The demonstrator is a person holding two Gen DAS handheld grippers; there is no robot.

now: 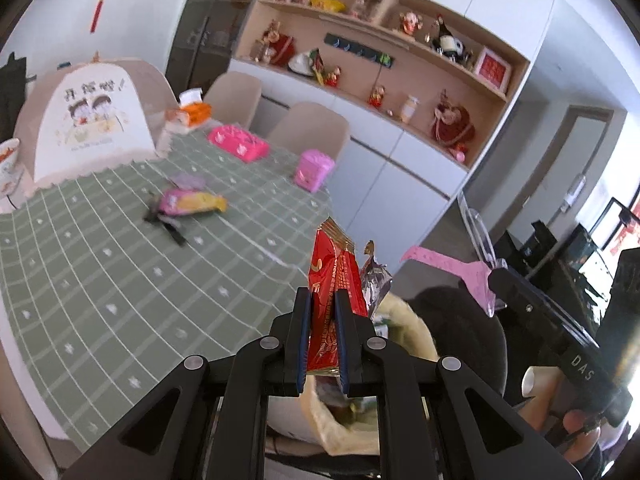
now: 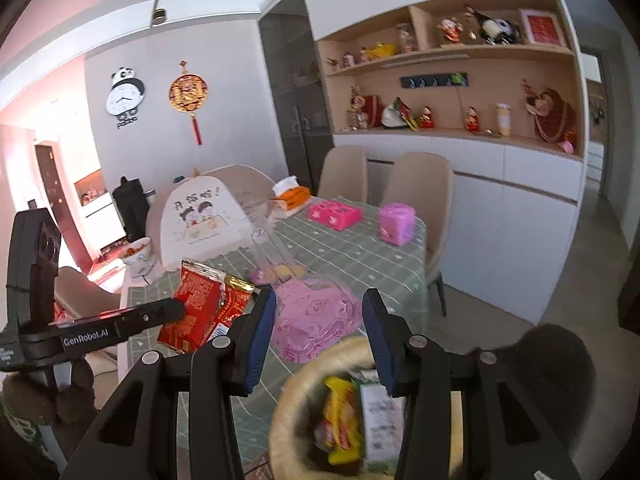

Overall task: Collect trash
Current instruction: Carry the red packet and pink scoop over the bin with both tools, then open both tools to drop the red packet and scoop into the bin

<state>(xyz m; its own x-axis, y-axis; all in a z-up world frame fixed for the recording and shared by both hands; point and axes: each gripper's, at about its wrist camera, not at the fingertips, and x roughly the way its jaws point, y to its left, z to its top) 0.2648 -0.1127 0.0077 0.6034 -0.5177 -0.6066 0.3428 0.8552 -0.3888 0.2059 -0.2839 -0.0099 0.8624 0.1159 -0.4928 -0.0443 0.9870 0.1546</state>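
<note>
Two grippers: both held over the near edge of the table, above a cream bin.
Left gripper (image 1: 323,298): jaws pinching a red snack wrapper (image 1: 334,280), which stands upright between the blue pads with a crumpled silver wrapper (image 1: 376,282) just behind it.
Right gripper (image 2: 320,304): jaws spread wide; a pink plastic wrapper (image 2: 316,320) shows between them, and whether either pad touches it I cannot tell.
Bin (image 2: 304,384): fuzzy cream rim right below the right gripper; inside lie a yellow packet (image 2: 340,412) and a white carton (image 2: 380,420), both blurred.
Table (image 1: 100,280): covered by a green checked cloth.
Mid-table trash: a pink and yellow wrapper (image 1: 192,202) lies on the cloth, well apart from both grippers, with something dark and blurred beside it.
Far table: a pink tissue pack (image 1: 238,142) and a pink box (image 1: 313,170) near the far edge; an orange tissue box (image 1: 192,110) beside a domed food cover (image 1: 92,120).
Beyond: beige chairs (image 2: 416,184), then wall shelves (image 2: 460,92) with figurines.
</note>
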